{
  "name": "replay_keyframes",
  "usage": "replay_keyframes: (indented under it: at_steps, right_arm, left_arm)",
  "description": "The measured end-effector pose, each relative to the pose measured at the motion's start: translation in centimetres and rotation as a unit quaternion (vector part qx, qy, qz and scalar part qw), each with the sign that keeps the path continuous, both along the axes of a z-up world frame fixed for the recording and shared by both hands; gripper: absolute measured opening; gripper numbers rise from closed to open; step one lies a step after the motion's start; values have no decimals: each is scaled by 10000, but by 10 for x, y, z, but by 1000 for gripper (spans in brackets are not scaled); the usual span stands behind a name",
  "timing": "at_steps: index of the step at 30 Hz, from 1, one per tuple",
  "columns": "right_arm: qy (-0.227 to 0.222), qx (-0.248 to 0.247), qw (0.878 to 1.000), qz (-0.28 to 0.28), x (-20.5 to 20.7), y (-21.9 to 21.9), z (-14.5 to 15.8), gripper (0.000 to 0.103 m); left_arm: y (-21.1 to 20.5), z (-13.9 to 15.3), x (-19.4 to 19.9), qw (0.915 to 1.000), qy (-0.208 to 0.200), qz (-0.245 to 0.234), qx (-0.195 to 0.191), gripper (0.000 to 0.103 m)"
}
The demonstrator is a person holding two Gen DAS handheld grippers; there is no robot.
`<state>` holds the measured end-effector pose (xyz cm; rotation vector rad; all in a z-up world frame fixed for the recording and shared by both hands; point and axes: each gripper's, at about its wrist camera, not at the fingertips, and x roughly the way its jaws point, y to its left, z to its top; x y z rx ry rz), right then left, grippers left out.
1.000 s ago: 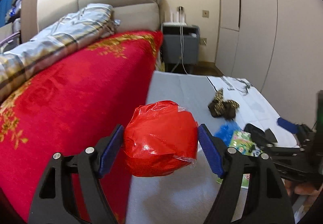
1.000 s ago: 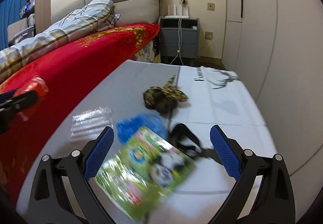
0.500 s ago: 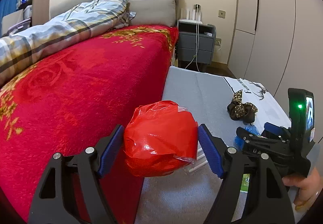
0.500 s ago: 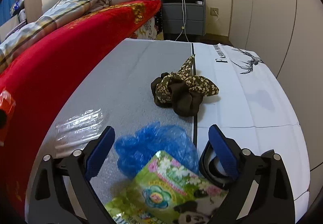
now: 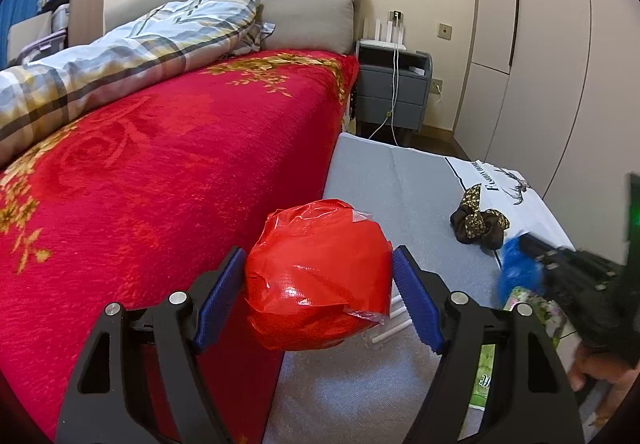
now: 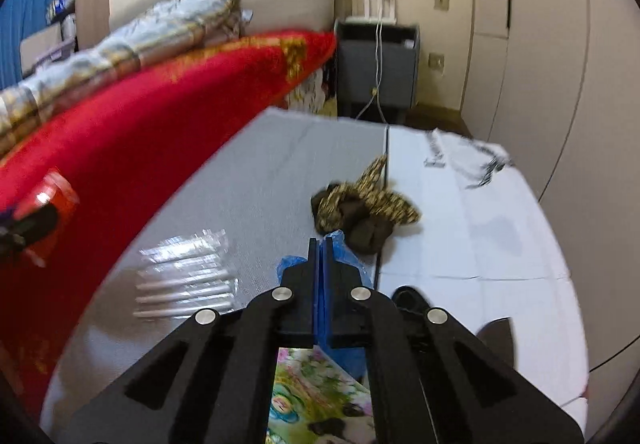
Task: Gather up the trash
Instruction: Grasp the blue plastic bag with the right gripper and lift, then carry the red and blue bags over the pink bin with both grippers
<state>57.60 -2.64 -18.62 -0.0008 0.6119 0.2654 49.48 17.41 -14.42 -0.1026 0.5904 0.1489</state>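
Beside the red bed (image 5: 160,172), work over the grey mat (image 6: 280,164) to its right. Keep the red bag (image 5: 320,284), balled up and held clear of the mat, clamped between the wide-set pads of the left gripper (image 5: 318,260). With the right gripper (image 6: 319,244), jaws just closed to nothing at the near blue plastic (image 6: 352,260), check for a pinched fold before lifting; cannot tell whether any film is caught. Avoid dragging the green wrapper (image 6: 308,384) beneath.

From the right wrist only: the shut pads, and the whole clear packet of white sticks (image 6: 188,276) at left. From the left wrist only: the grip on the red bag, and a hand (image 5: 596,364) at near right.
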Motion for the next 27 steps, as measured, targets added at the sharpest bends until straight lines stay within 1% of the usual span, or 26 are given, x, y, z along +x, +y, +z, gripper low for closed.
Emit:
replay_keyframes:
  at_steps: [2,5,7,10,13,16,21,24,27]
  right_arm:
    - [-67,182,9998,42,-9,-10,18,1]
    - [-105,644,9977,206,-24,-28,48,1]
    - [-247,716,9968,243,-37,-35,69,1]
    - [-469,630,9965,304,-60,-42,99,1]
    - [-562,579,9961,353,-91,-49,127,1]
    - [-626,464,9962,390,-127,-58,148,1]
    - [-701,267,9965,371,-203,-78,181,1]
    - [-747,150,9967,285,-251,-94,196,1]
    - [-785,91,9968,138,-299,-113,205,1]
  left_arm:
    - [-2,6,-4,10000,-17,-9,2,72]
    - [-7,21,-13,9999,-95,-90,-42,72]
    - [-12,33,-20,9997,-144,-171,-52,72]
    - [-21,55,-35,9993,-227,-280,99,73]
    - [-30,83,-60,9982,-383,-405,201,73]
    - [-38,106,-85,9975,-448,-518,161,73]
    - [-59,141,-133,9954,-487,-816,101,73]
    - [-78,159,-171,9930,-564,-1033,93,73]
    - [-99,174,-214,9897,-631,-1282,-41,73]
